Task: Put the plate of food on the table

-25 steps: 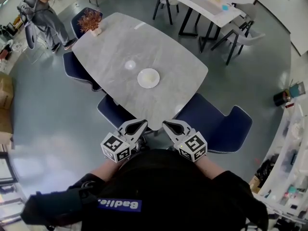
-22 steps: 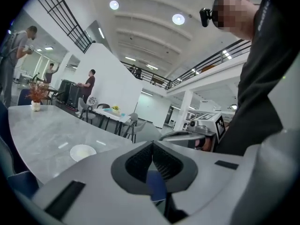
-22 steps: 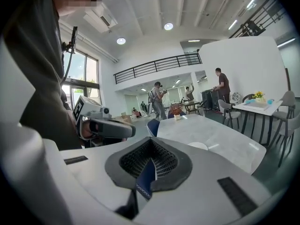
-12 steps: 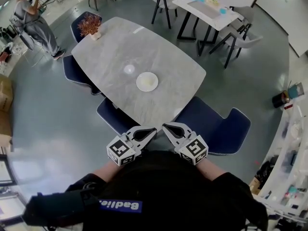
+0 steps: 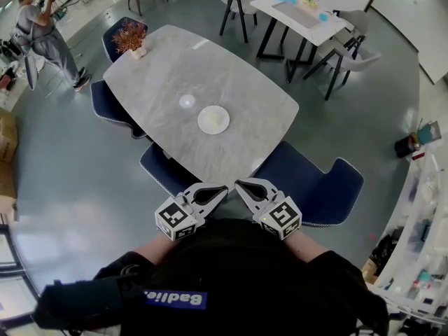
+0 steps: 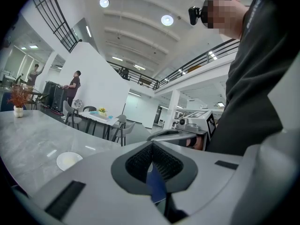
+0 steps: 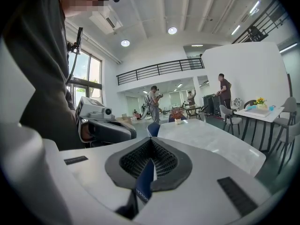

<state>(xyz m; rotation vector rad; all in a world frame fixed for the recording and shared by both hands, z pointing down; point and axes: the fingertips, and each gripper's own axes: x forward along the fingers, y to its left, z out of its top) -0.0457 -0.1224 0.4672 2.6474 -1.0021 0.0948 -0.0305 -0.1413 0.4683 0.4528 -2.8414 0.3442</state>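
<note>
Standing off the far left end of the grey table [image 5: 168,68] is a person [image 5: 43,30] in grey; a potted plant [image 5: 130,33] sits on that end. The white plate [image 5: 213,120] of food rests on the table, toward its near edge. Off that near edge the left gripper [image 5: 218,189] and right gripper [image 5: 243,185] hang side by side, tips almost meeting, each with jaws pressed together on nothing.

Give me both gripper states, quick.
Left gripper: closed, holding nothing.
Right gripper: closed, holding nothing.
</note>
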